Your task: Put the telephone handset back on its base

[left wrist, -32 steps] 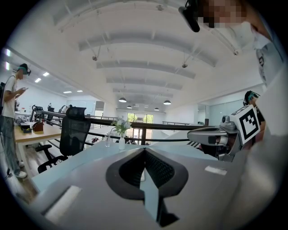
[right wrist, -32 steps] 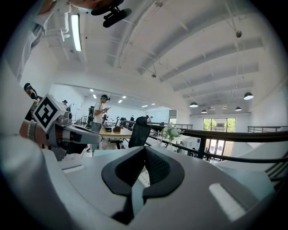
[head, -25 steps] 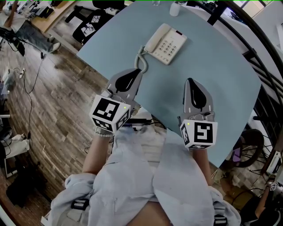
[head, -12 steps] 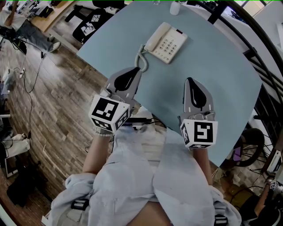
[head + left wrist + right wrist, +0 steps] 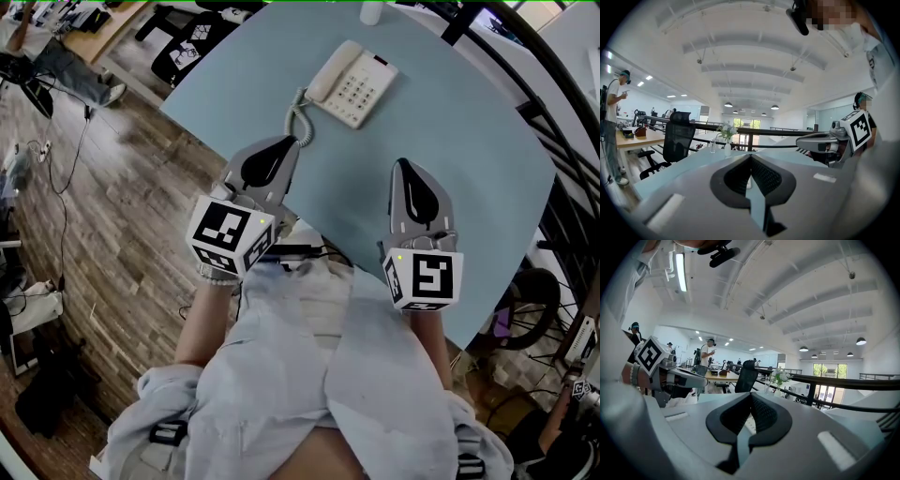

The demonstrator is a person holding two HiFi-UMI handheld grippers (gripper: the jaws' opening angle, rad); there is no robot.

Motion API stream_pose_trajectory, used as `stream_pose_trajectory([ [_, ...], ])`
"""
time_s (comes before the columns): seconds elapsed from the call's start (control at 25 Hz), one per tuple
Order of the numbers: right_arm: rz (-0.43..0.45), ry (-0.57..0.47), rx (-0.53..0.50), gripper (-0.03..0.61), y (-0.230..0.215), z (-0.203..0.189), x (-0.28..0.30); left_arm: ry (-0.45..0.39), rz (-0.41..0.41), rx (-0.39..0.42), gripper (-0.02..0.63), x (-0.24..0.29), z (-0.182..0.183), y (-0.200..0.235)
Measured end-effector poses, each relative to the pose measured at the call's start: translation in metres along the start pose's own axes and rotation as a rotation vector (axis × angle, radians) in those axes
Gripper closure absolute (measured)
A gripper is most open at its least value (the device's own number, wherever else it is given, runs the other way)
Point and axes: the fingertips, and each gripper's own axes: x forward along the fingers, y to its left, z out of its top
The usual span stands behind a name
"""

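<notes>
Already the cream plastic handset [image 5: 328,75] sits on its base [image 5: 364,94], well beyond my left gripper [image 5: 285,142] and right gripper [image 5: 403,167], side by side, jaws closed, empty.

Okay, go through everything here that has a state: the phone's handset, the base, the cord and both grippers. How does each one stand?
Handset: lying on its base beside the keypad, looks seated.
Base: flat on the table, keypad up.
Coiled cord: slack, lying on the table.
Left gripper: shut, empty.
Right gripper: shut, empty.
</notes>
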Motion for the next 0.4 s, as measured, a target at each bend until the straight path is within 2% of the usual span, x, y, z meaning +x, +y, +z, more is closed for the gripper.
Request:
stream_pose_trajectory([
  [0.4,0.000,0.009,0.002,0.572,0.0003,-0.0037,-0.0004,0.004,-0.003,-0.007,0.611,0.0019,-0.0031,-0.0010],
])
